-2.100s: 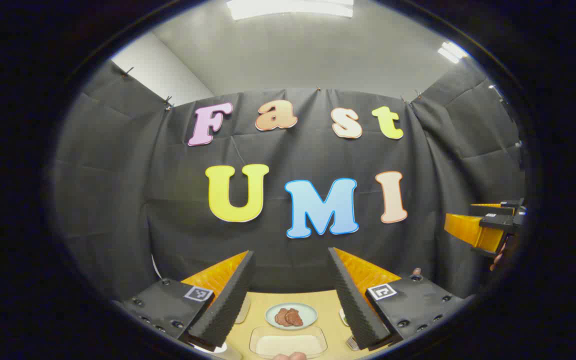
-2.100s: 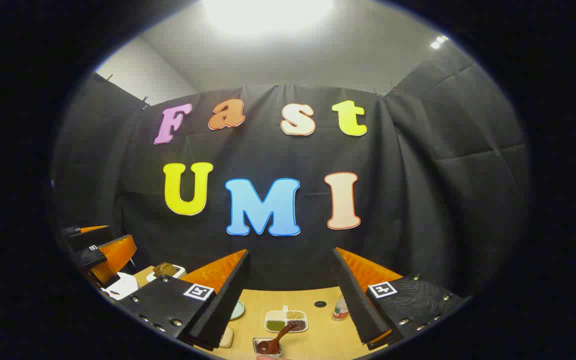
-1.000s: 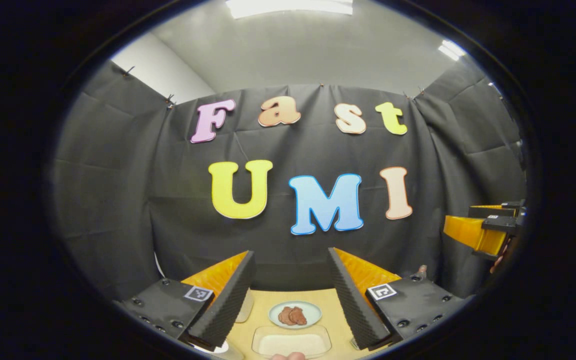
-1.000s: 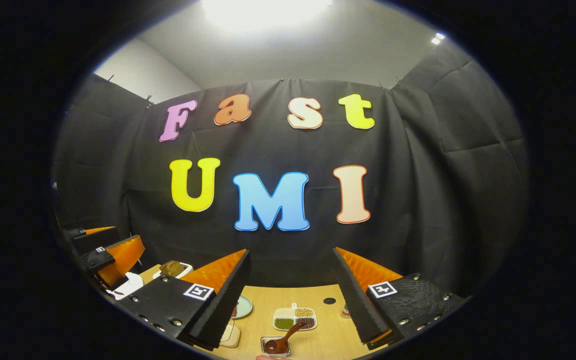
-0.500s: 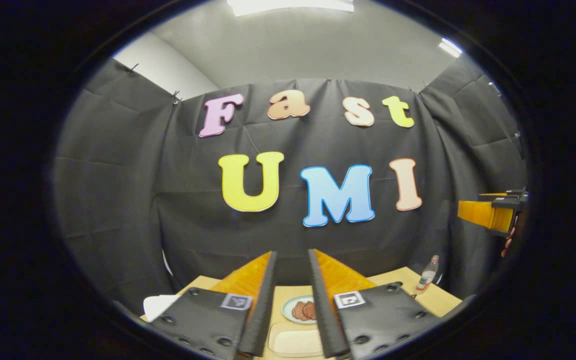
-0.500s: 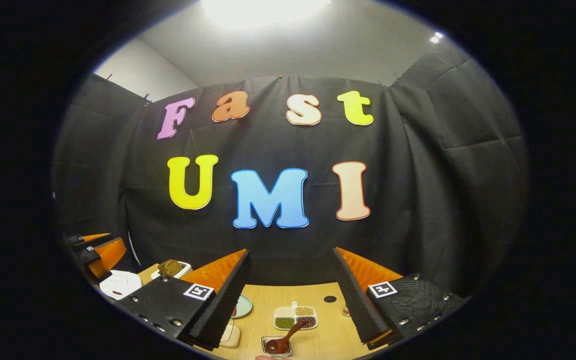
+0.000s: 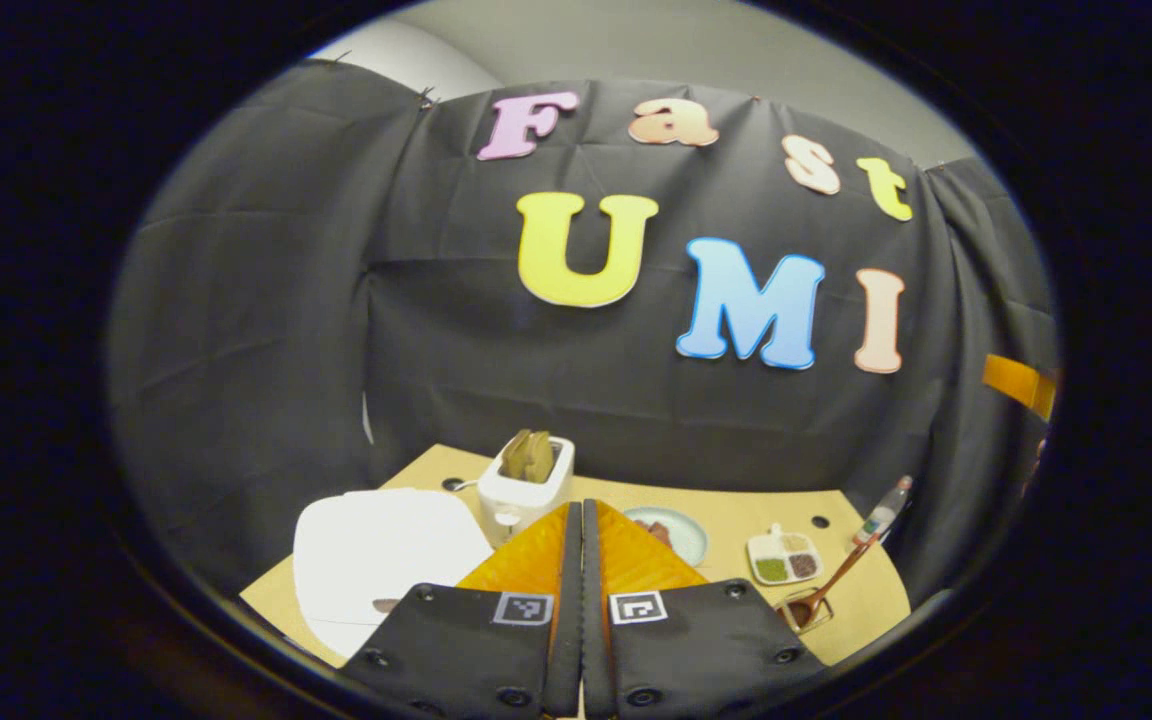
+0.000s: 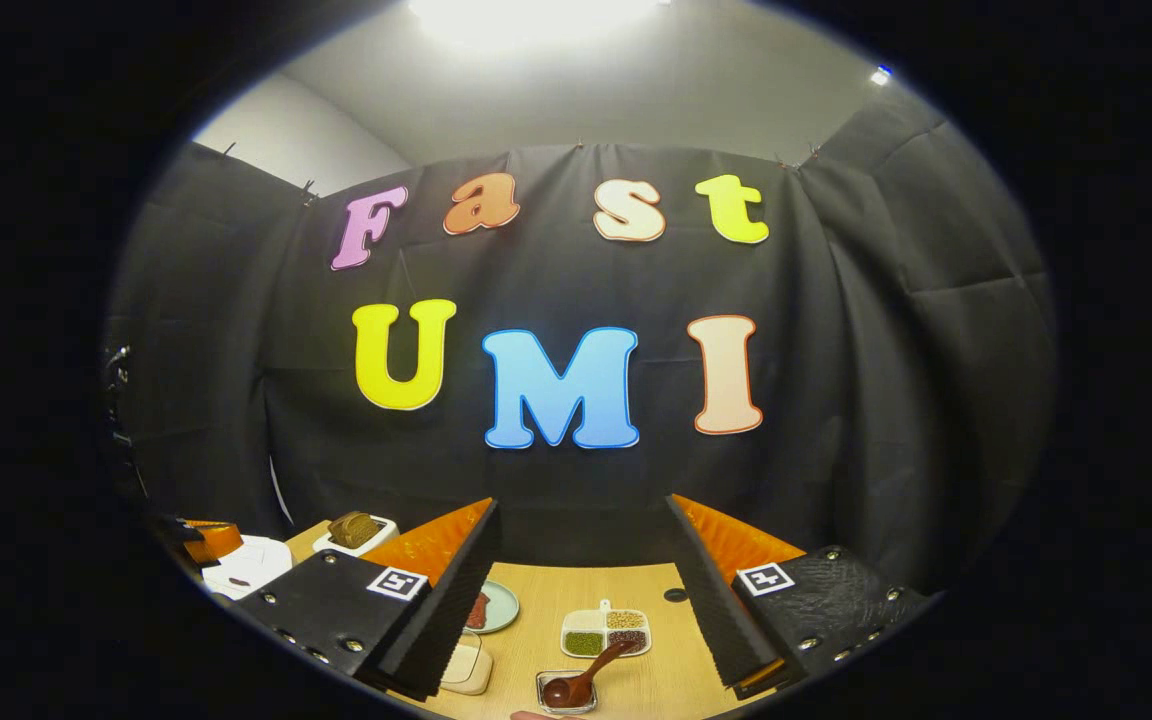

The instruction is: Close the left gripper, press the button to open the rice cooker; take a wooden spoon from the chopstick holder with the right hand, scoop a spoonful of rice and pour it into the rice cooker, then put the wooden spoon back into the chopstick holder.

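Hovering above the near edge of the table [image 7: 826, 505], left gripper [image 7: 576, 560] has both fingers pressed together with nothing between them, ready to act as a blunt prod. White rice cooker [image 7: 381, 550] sits just to its left, lid down; a small dark mark on the near face may be the release button, too small to confirm.

Right gripper [image 8: 581, 580] is spread wide and empty, held high over the right half of the table.

Wooden spoon [image 8: 581, 680]: bowl resting in a small square holder [image 8: 564, 692] at the near edge, handle leaning up and to the right. In the left gripper view the spoon [image 7: 831, 585] stands right of the closed fingers, well apart from the cooker.

Risks, as judged:
- Closed tip could land on the lid rather than the button, or skid off the smooth white shell, leaving the lid latched.
- Pushing sideways instead of down might shove the cooker toward the toaster [image 7: 526, 485] just behind it.
- Spoon handle is slanted; a grasp low on it could tip the small holder.

Count:
- Grippers: two.
- Rice cooker: one.
- Wooden spoon: one.
- Toaster: one, bread in the slots.
- Round plate [image 8: 498, 605]: one, brown food on it.
- Divided tray [image 8: 606, 632] of grains: one, four compartments.
- Bottle [image 7: 884, 508]: one, far right.
- Rice supply: cannot identify for sure.
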The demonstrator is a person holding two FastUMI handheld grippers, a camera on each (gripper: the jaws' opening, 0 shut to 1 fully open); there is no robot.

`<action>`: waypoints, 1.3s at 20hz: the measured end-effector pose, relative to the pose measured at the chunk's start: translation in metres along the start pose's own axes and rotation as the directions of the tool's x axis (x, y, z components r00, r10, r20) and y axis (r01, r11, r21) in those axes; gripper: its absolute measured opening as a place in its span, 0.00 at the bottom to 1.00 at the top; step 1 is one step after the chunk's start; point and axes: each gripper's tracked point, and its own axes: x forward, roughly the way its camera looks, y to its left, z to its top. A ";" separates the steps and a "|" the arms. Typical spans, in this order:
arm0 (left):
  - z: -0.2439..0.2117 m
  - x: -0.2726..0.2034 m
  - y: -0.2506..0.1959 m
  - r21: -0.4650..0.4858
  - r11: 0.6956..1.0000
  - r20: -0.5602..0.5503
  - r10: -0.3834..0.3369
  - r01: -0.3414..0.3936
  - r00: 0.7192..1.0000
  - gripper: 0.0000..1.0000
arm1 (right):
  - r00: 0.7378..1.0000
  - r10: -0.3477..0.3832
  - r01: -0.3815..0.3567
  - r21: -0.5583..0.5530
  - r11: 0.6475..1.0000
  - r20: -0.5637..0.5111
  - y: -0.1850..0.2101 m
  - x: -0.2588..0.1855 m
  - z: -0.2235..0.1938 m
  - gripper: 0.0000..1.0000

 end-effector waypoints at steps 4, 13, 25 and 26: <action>-0.029 -0.004 0.044 -0.033 0.995 -0.064 0.092 -0.095 0.994 0.07 | 1.000 0.020 -0.020 0.001 1.000 -0.003 0.007 0.002 -0.002 0.97; -0.076 -0.014 0.082 -0.087 0.982 -0.150 0.156 -0.170 0.976 0.07 | 0.997 0.061 -0.062 -0.008 0.998 -0.037 0.018 -0.002 -0.010 0.97; -0.142 0.025 0.131 -0.133 0.962 -0.328 0.183 -0.237 0.927 0.11 | 0.998 0.011 -0.012 -0.010 1.000 -0.056 -0.008 -0.014 -0.018 0.97; -0.147 0.026 0.130 -0.111 0.965 -0.335 0.189 -0.238 0.923 0.07 | 0.998 0.009 -0.009 -0.011 1.000 -0.058 -0.010 -0.013 -0.019 0.97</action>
